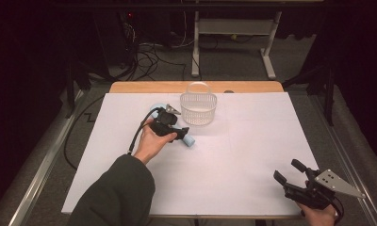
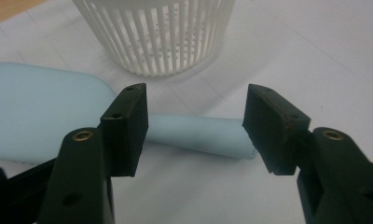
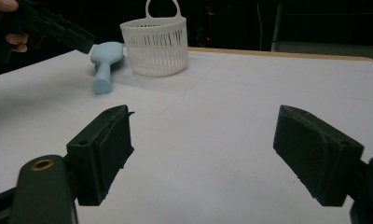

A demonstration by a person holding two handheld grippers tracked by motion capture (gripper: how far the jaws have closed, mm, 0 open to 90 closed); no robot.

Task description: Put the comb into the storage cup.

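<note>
nearest the person, at the table's front right corner, the right gripper (image 1: 286,177) sits in the hand with its jaws spread wide and nothing between them; in the right gripper view the two black pads frame bare white paper (image 3: 231,126) and touch nothing. the grey plate rides on top of it, pointing off to the right. farther in, left of centre, a dark sleeve (image 1: 113,195) runs up to the left hand (image 1: 151,140), which holds the left gripper (image 1: 183,132) low over the brush (image 1: 188,141). in the left gripper view its jaws stand apart, one on each side of the pale blue handle (image 2: 198,136), with the handle's cut end close to the right pad (image 2: 268,126). the left pad looks level with the handle's side, but whether either pad actually touches it cannot be told; they are not pinched on it, since a clear gap shows. the brush lies flat on the paper, its broad oval head (image 2: 40,107) toward the far left and its handle pointing toward the near right. just beyond the brush stands the white slatted basket (image 1: 198,109), upright with its hoop handle raised, near the brush head but apart from it. behind that the paper ends at a strip of wooden table edge (image 1: 144,87).
</note>
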